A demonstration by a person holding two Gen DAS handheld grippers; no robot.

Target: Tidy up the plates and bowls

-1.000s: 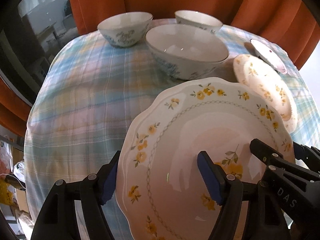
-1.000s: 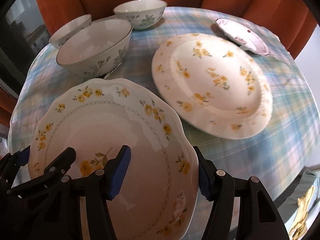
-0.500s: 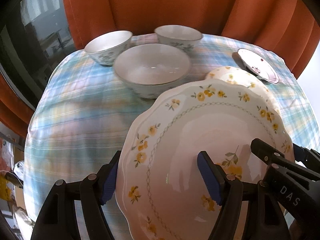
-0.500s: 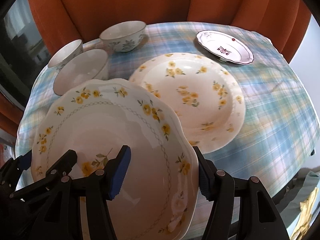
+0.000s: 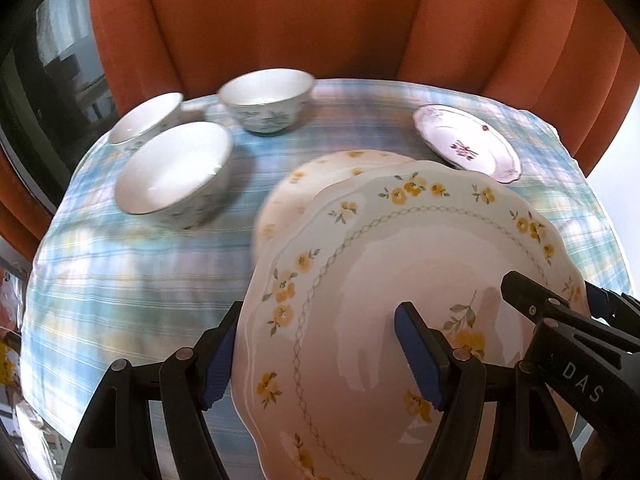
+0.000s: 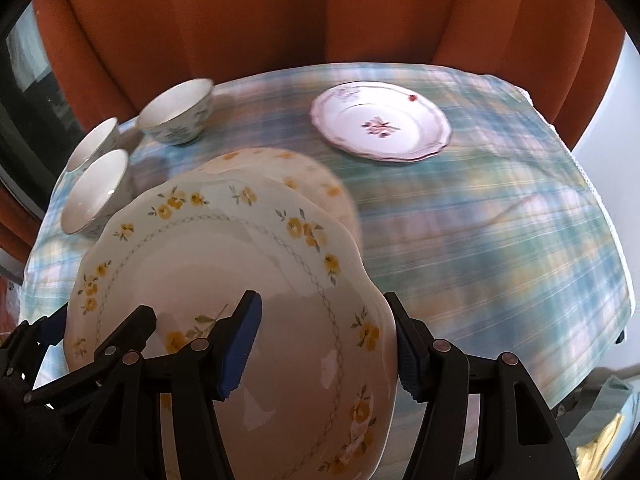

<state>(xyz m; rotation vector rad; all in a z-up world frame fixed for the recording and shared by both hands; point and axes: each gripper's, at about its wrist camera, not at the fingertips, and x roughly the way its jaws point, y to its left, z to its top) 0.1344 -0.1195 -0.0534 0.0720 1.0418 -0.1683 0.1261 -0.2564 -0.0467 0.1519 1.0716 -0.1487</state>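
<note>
- Left claw [image 5: 316, 354] and right claw [image 6: 322, 346] each clench opposite rims of the scalloped plate [image 5: 420, 300].
- Keep it level; lower it squarely onto the yellow-flowered plate [image 6: 308, 176] just ahead.

Orange curtain [image 5: 320, 20] behind round table, plaid cloth [image 6: 480, 240]; dark window [image 5: 52, 92], perhaps, at left.

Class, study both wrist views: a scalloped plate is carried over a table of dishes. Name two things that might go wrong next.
1. The scalloped plate is clamped only at opposite rims by the left hand-held gripper and right hand-held gripper; uneven motion might let it slip.
2. It hangs over the yellow-flowered plate; lowering fast may chip both.
</note>
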